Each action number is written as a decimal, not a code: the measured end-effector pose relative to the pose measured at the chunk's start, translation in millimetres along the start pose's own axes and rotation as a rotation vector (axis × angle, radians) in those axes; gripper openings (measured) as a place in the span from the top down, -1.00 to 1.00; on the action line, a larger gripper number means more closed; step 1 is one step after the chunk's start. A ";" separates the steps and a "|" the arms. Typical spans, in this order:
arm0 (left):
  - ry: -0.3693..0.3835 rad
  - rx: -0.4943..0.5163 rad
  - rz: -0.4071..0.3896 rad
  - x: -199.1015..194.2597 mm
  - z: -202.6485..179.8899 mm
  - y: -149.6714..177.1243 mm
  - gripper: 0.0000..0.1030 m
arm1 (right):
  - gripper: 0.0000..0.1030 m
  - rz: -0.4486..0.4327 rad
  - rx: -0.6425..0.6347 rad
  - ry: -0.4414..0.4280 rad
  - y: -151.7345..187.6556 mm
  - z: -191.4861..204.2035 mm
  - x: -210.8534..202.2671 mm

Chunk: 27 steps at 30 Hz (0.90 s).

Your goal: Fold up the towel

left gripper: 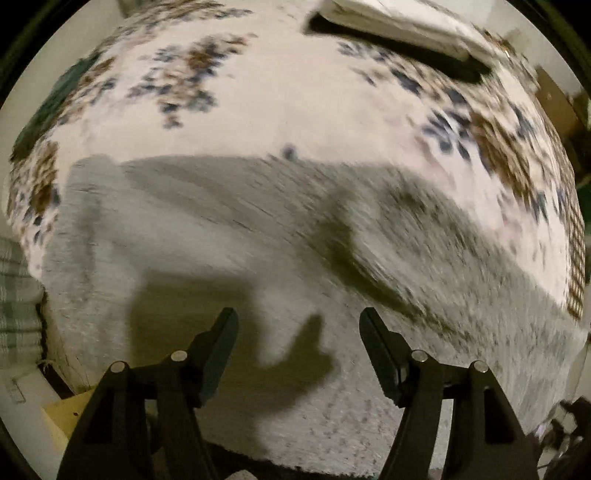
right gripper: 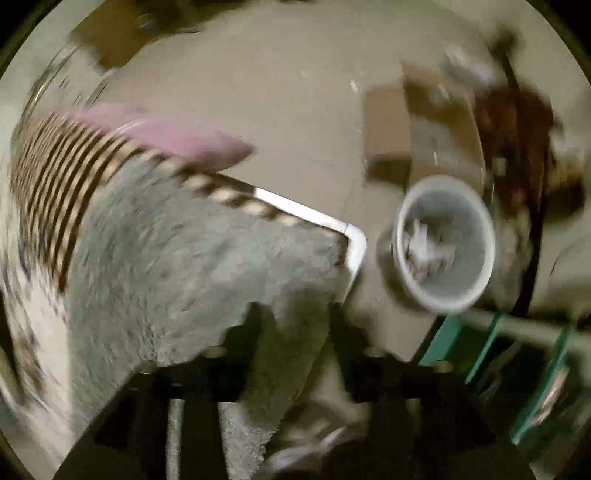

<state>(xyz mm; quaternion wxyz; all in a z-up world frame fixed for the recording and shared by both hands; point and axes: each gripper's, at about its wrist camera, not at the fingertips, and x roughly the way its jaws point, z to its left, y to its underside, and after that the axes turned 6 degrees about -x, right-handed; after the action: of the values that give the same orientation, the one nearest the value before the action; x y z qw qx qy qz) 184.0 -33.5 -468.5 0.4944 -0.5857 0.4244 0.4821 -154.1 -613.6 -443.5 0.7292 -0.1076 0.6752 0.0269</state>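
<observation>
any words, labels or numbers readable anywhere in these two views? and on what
None can be read in either view.
The grey towel, the floral cloth under it and the folded white stack show no lettering.
The white bin and cardboard boxes are too blurred to tell.
Neither the left claw nor the right claw shows markings.

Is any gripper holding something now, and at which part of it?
The right gripper holds the grey towel near its edge. The left gripper is open above the towel and holds nothing.
</observation>
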 end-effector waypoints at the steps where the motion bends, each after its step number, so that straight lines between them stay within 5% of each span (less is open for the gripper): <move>1: 0.002 0.027 0.005 2.4 -6.8 3.3 -0.29 | 0.03 -0.026 -0.003 -0.025 1.2 -2.6 -7.4; 4: -0.004 0.092 0.018 6.7 -21.9 7.4 -0.29 | -0.05 -0.081 -0.041 -0.059 7.8 10.1 -26.2; 12: 0.013 0.089 0.014 9.5 -46.3 -26.8 -0.28 | -0.11 0.259 -0.265 -0.301 83.5 178.0 7.7; 15: 0.029 0.046 0.048 21.8 -51.3 -43.6 -0.28 | -0.11 0.338 -0.322 -0.294 128.3 251.6 26.7; 18: 0.047 -0.024 0.121 40.5 -45.1 -54.0 -0.28 | -0.11 0.385 -0.304 -0.259 155.3 282.7 46.7; 20: 0.092 -0.087 0.164 53.0 -36.8 -61.5 -0.01 | 0.01 0.387 -0.289 -0.212 167.9 296.3 60.3; 22: 0.092 -0.139 0.176 60.6 -25.3 -68.0 0.58 | 0.52 0.372 -0.281 -0.177 174.4 298.0 65.5; 24: 0.126 -0.194 0.177 61.6 -12.5 -70.7 0.76 | 0.83 0.352 -0.277 -0.171 175.7 297.3 64.6; 27: 0.149 -0.206 0.142 53.7 -0.7 -74.2 0.83 | 0.88 0.302 -0.288 -0.180 177.5 299.3 52.2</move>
<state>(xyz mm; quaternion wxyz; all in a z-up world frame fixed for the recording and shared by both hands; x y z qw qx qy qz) 265.7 -24.1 -508.7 0.3634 -0.6360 0.4484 0.5122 110.7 -388.1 -497.1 0.7512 -0.1057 0.6052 0.2414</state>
